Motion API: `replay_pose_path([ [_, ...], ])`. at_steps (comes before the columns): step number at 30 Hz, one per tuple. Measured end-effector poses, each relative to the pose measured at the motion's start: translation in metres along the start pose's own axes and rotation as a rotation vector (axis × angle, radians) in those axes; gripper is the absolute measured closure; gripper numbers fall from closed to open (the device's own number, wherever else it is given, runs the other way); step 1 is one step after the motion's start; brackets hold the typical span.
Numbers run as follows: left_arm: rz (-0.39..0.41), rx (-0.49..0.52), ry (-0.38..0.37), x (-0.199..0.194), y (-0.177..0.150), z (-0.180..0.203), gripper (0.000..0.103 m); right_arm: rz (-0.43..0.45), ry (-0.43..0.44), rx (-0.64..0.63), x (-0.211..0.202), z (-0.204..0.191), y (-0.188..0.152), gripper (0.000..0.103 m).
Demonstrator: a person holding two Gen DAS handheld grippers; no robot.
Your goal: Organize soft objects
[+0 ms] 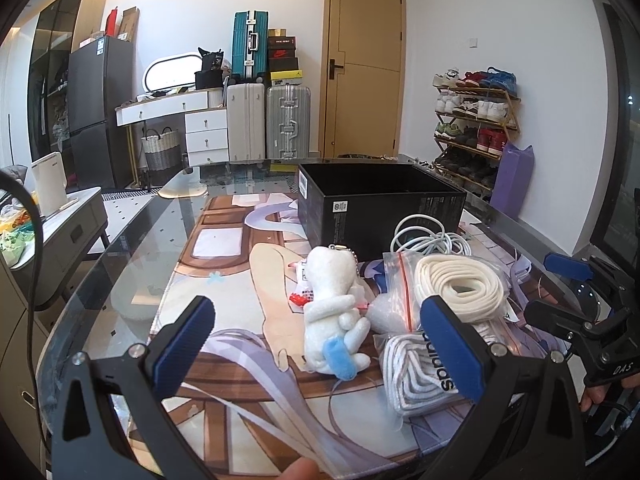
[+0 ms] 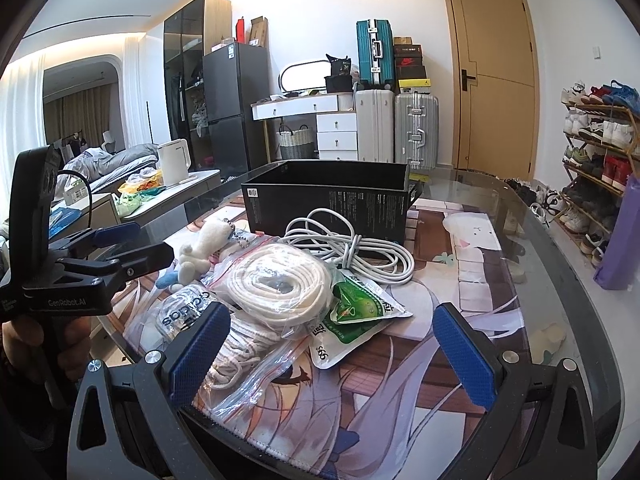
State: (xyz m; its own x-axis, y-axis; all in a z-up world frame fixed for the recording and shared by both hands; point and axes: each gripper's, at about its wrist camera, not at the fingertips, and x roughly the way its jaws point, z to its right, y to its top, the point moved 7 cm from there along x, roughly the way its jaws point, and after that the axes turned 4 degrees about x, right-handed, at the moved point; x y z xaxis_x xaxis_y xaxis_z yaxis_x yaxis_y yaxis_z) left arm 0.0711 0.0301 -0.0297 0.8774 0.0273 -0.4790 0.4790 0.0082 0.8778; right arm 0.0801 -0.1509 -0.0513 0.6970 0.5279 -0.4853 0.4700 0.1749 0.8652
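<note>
Glass table (image 1: 120, 248) with printed mat (image 1: 224, 280); soft items piled in front of one open black box (image 1: 380, 204).

Plush toy (image 1: 334, 312): one, white with a blue patch, lying on its side on the mat. Long axis runs away from the left camera, head with ball chain toward the box, feet toward the camera. It sits between the left gripper (image 1: 320, 344) fingers in view but beyond the tips, not touched.

Left gripper: blue pads wide apart, nothing between them, hovering above the mat. The right-hand pad overlaps the adidas bag (image 1: 420, 372) in view; contact cannot be confirmed.

Right gripper (image 2: 332, 344): pads wide apart, empty, low over the near edge of the mat.

Count:
- zip bag with cream rope coil (image 2: 280, 284): one, coil lying flat, long axis roughly left-right in the right view; just beyond the right gripper's left pad.
- adidas bag: one, holding white cord, at the coil's left.
- green-and-white pouch (image 2: 356, 312): one, tucked against the coil bag, between the right fingers in view and beyond their tips.
- white cable (image 2: 348, 248): one loose bundle, touching the box front.

Plush lies left of the coil bag, just beside it.
</note>
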Motion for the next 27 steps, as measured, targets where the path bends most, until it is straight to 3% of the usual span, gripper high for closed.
replay_pose_path([
  [22,-0.001,0.015,0.002,-0.002,0.000,0.002,0.000,0.004,0.018,-0.029,-0.001,-0.008,0.005,0.000],
  [27,-0.024,0.024,-0.002,0.003,-0.004,0.002,0.000,-0.031,0.020,-0.047,0.007,-0.011,0.008,0.000],
])
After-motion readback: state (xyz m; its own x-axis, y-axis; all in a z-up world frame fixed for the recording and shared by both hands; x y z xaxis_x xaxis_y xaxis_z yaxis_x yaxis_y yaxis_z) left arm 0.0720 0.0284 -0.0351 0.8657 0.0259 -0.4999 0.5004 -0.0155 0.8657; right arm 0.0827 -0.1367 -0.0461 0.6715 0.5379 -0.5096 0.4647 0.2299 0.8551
